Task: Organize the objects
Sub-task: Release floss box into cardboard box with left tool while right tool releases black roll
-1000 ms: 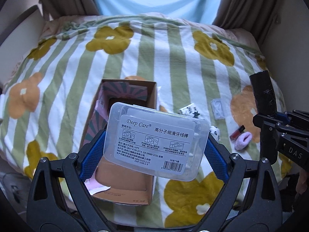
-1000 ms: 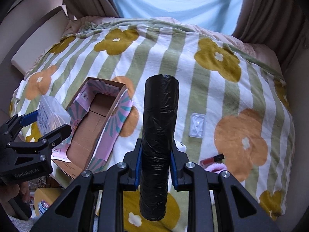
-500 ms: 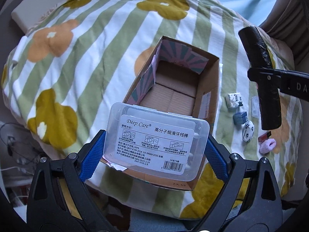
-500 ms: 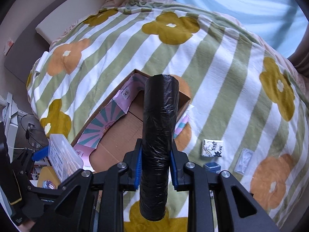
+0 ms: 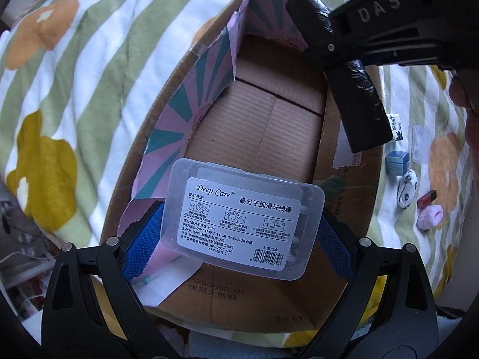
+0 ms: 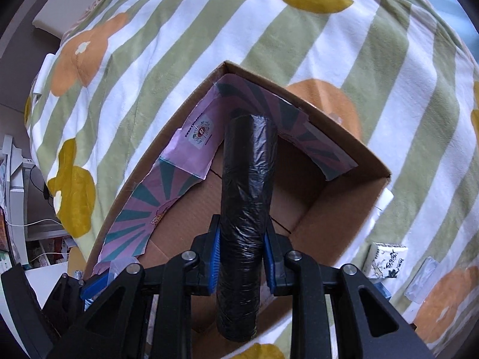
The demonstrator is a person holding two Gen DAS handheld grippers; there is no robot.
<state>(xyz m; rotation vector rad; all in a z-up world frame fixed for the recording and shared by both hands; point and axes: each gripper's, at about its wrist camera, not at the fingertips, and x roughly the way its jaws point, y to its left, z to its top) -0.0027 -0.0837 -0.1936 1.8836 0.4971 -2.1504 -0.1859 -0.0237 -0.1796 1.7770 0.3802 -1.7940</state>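
Observation:
My left gripper (image 5: 239, 233) is shut on a clear plastic floss-pick box (image 5: 244, 221) with a white "Deep Care" label, held over the near end of an open cardboard box (image 5: 344, 185). My right gripper (image 6: 243, 251) is shut on a black roll of bin bags (image 6: 245, 209), which hangs over the same cardboard box (image 6: 353, 161). In the left wrist view the black roll (image 5: 359, 98) and the right gripper sit over the box's far right corner. The box floor is bare brown cardboard with pink and teal paper along its left wall.
The box lies on a bed with a green-striped flowered cover (image 5: 89, 59). Right of the box lie a patterned white packet (image 6: 386, 260), a small blue cube (image 5: 396, 163), a black-and-white piece (image 5: 407, 191), a red tube (image 5: 426, 199), a pink item (image 5: 429, 220) and a clear packet (image 6: 422, 284).
Both grippers have moved forward and down over the cardboard box with their loads. The box now fills both views, and the black roll has come in over its far end.

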